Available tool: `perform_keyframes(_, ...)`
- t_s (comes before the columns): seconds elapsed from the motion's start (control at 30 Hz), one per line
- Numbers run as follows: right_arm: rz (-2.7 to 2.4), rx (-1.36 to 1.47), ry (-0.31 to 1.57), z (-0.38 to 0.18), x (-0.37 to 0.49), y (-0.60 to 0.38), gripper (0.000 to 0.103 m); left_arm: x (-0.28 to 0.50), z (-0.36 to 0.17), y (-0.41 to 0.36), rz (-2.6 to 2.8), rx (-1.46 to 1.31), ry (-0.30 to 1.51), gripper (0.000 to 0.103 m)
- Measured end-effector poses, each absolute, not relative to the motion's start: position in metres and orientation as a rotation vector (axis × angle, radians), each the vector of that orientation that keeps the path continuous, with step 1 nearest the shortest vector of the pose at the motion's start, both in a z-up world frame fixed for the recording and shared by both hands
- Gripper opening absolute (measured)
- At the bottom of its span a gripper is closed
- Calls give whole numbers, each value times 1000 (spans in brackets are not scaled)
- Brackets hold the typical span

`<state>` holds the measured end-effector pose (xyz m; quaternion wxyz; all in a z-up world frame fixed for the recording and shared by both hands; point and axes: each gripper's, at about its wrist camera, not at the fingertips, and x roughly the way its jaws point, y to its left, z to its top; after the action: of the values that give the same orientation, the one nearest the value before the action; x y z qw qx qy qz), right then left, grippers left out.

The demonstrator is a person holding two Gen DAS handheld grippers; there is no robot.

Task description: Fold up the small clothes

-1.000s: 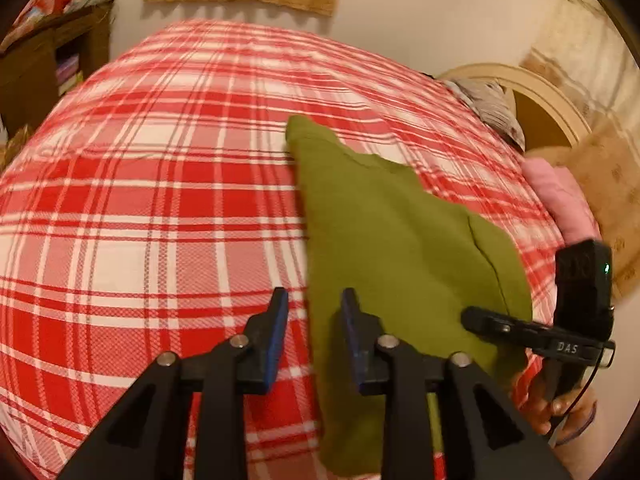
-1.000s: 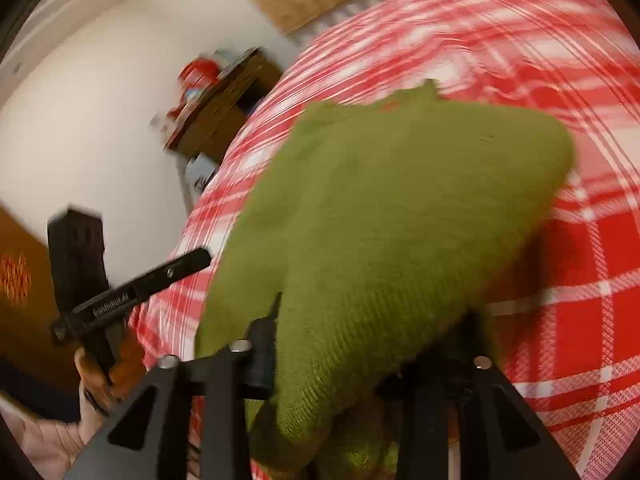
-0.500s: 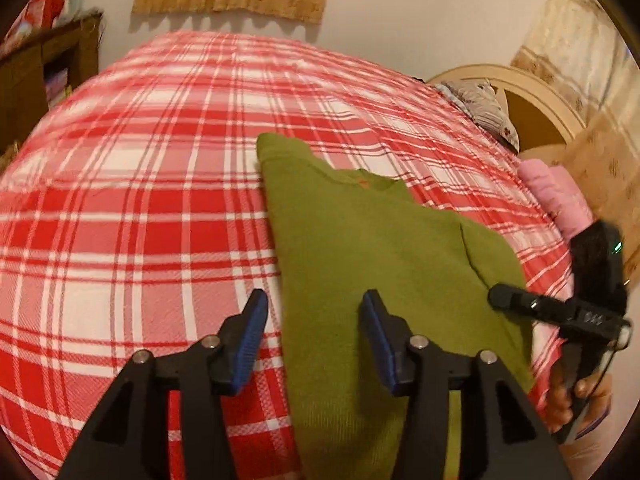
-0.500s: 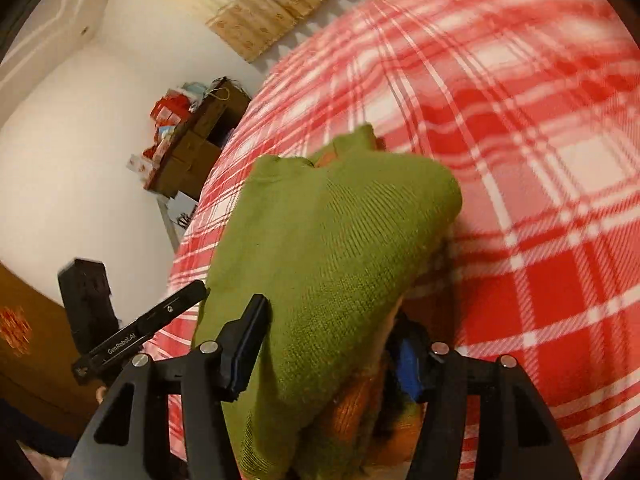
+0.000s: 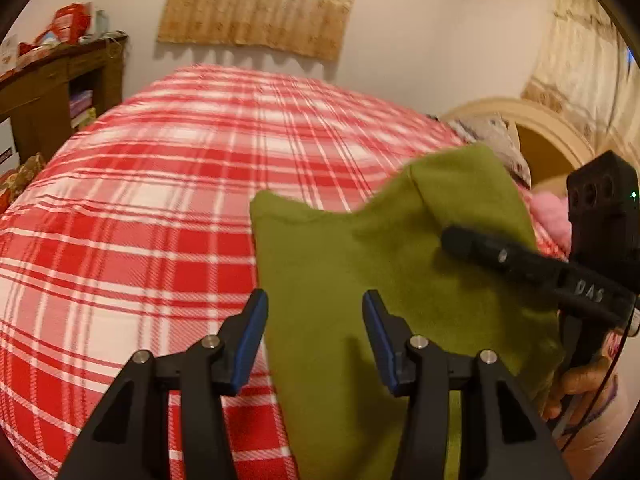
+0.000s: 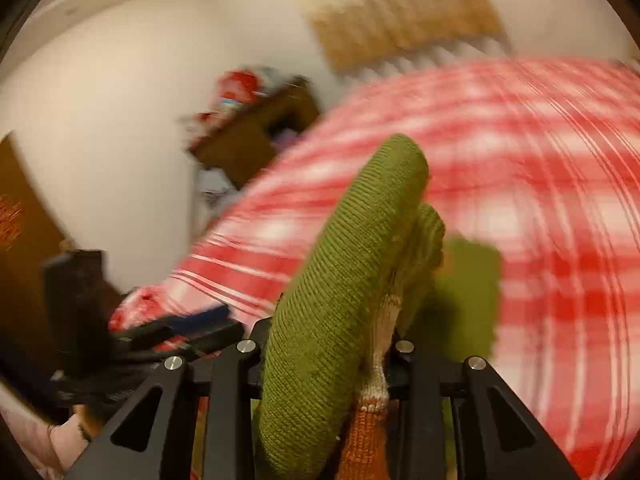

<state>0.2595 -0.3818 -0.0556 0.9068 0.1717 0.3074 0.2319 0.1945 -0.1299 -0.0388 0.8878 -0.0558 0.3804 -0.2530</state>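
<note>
Your left gripper (image 5: 314,320) hovers with jaws apart; your right gripper (image 6: 326,334), just closing, clamps green knit fabric (image 6: 340,280).

A home bedroom: plaid-covered bed (image 5: 160,200), curved headboard (image 5: 536,116), wooden shelf (image 5: 60,92).

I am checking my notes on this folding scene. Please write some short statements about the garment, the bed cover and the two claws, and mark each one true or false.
1. The right claw is shut on the green sweater. True.
2. The left claw grips the sweater. False: its jaws stand open, pressing on nothing.
3. The bed cover is blue with dots. False: it is red and white plaid.
4. A pink cloth lies beyond the sweater. True.
5. The sweater lies fully flat. False: one side is lifted.
</note>
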Motion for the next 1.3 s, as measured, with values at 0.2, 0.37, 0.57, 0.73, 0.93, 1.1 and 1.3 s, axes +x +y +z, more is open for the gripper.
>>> perform_keyframes(0.2, 423, 480, 811, -130, 309, -429, 32, 199, -35, -131, -480, -90, 753, 60)
perform_keyframes(0.37, 426, 717, 873, -152, 302, -469, 46, 207, -54, -156, -496, -35, 808, 60)
perform_keyframes(0.57, 287, 526, 810, -106, 236, -470, 48, 194, -55, -152, -520, -4, 810, 60)
perform_keyframes(0.73, 284, 474, 744, -94, 167, -446, 48, 178, -52, -142, -561, -23, 802, 62)
perform_keyframes(0.93, 142, 326, 854, -131, 150, -406, 36, 161, -68, -149, -530, 4, 821, 67)
perform_keyframes(1.1, 138, 237, 865, -111, 146, -401, 36, 169, -62, -134, -516, -32, 860, 79)
perform_keyframes(1.3, 148, 324, 683, -68, 152, -430, 96, 203, -45, -117, -510, -161, 816, 91)
